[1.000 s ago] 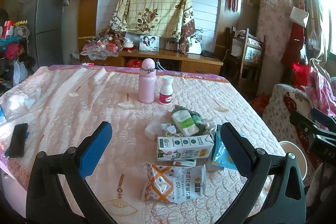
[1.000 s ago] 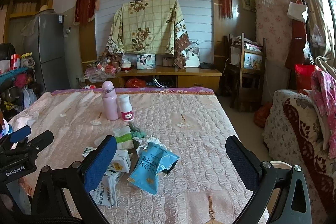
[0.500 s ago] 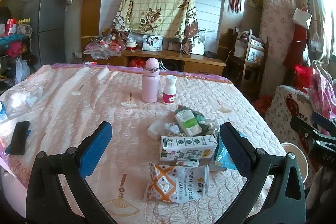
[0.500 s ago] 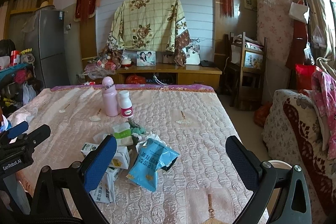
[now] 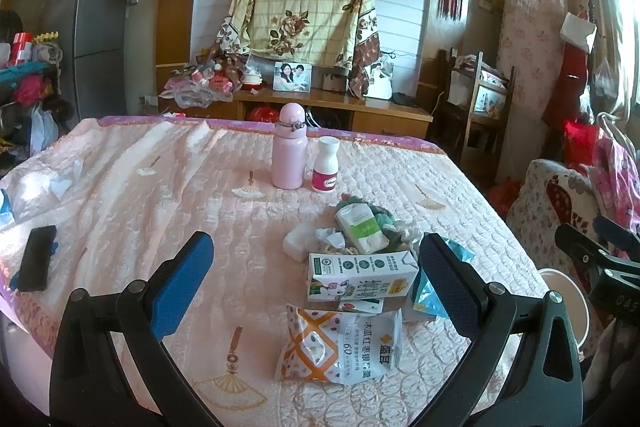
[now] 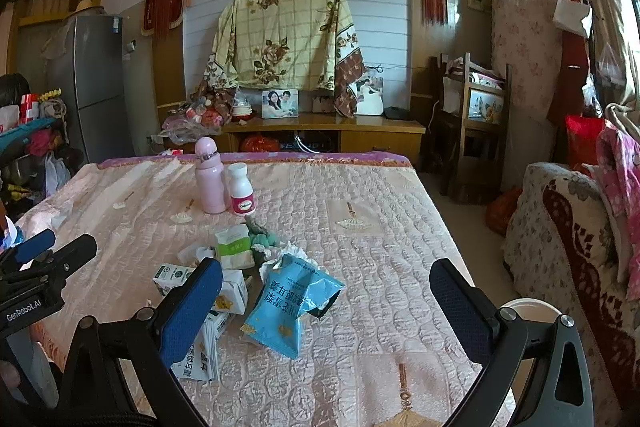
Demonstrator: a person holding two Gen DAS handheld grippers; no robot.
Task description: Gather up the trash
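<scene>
Left gripper [image 5: 316, 281] spread wide and empty above the orange-and-white crinkled plastic snack pouch [image 5: 340, 345] on the pink quilted table cover [image 5: 120, 195], right gripper [image 6: 326, 301] likewise unclenched over the blue foil packet [image 6: 292, 307]; both judged light, limp, slippery, best pinched at an edge.
</scene>
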